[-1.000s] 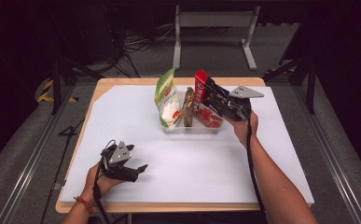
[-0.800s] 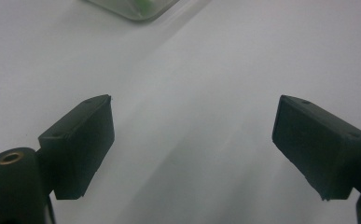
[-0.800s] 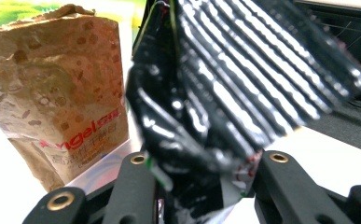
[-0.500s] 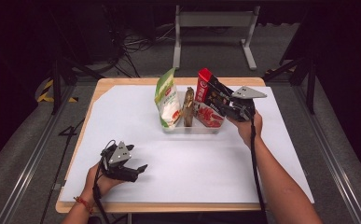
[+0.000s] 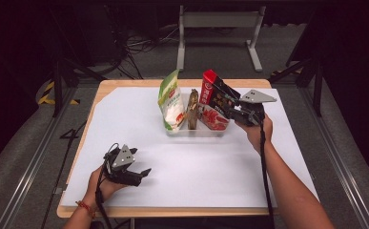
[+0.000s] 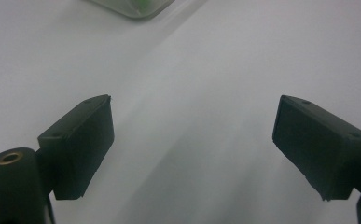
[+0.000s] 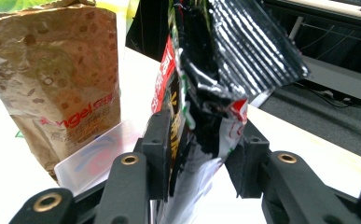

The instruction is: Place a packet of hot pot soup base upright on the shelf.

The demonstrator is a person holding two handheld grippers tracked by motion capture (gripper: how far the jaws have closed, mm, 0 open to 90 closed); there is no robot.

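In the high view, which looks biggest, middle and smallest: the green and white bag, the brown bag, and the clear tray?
1. Clear tray, widest, though the bags hide much of it.
2. Green and white bag, tall and broad.
3. Brown bag, seen edge-on, so it may look smaller than it is.

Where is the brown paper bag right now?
In the high view the brown paper bag stands upright in the clear tray, between the green-and-white bag on its left and the red-and-black packet pinched by the right gripper.

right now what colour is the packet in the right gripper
Black and red packet, silvery inside; the right gripper view shows it best.
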